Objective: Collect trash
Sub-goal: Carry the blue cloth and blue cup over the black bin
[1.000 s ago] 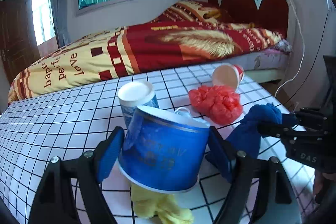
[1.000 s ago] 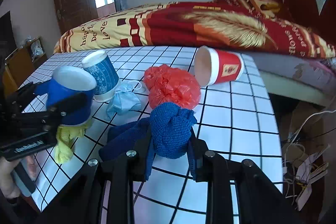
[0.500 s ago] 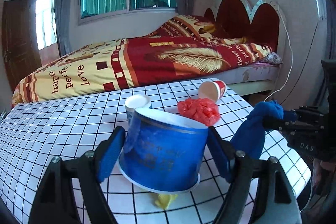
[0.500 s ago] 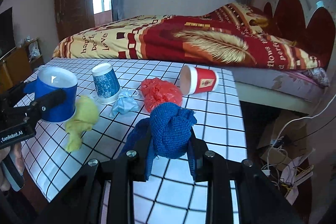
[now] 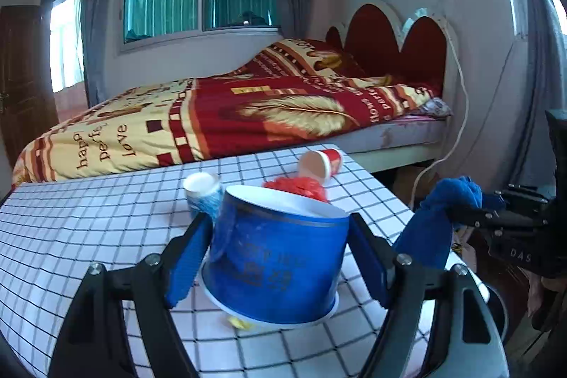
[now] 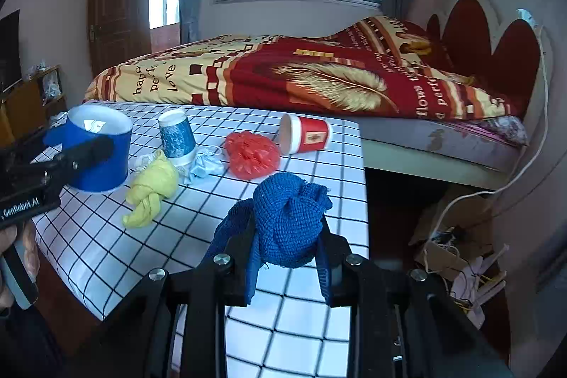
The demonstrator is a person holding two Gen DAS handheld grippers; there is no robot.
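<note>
Since the earlier frames both grippers have lifted and drawn back from the desk (image 6: pixel 106 250); the items left on it now look smaller and farther off, and the yellow rag (image 6: pixel 152 190), earlier under the cup, lies exposed.

Left gripper (image 5: pixel 276 257): jaws clamped on the wide blue paper cup (image 5: pixel 276 257), pads against its sides, cup carried clear above the checked desk surface.

Right gripper (image 6: pixel 288 268): jaws clamped on the knotted blue cloth (image 6: pixel 290 222), held off the near right edge of the desk.

Still on the desk: small blue-patterned cup (image 6: pixel 176 137) upright at the far middle; crumpled pale-blue face mask (image 6: pixel 207 165) just right of it; red plastic bag (image 6: pixel 252 155) further right; red paper cup (image 6: pixel 306 139) on its side near the far right edge.

Progress, judged: two items picked, neither yet deposited. No bin is clearly identifiable, though a round rim (image 5: pixel 496 303) shows low at the right in the left wrist view. Five pieces remain; roughly early-to-middle stage.
</note>
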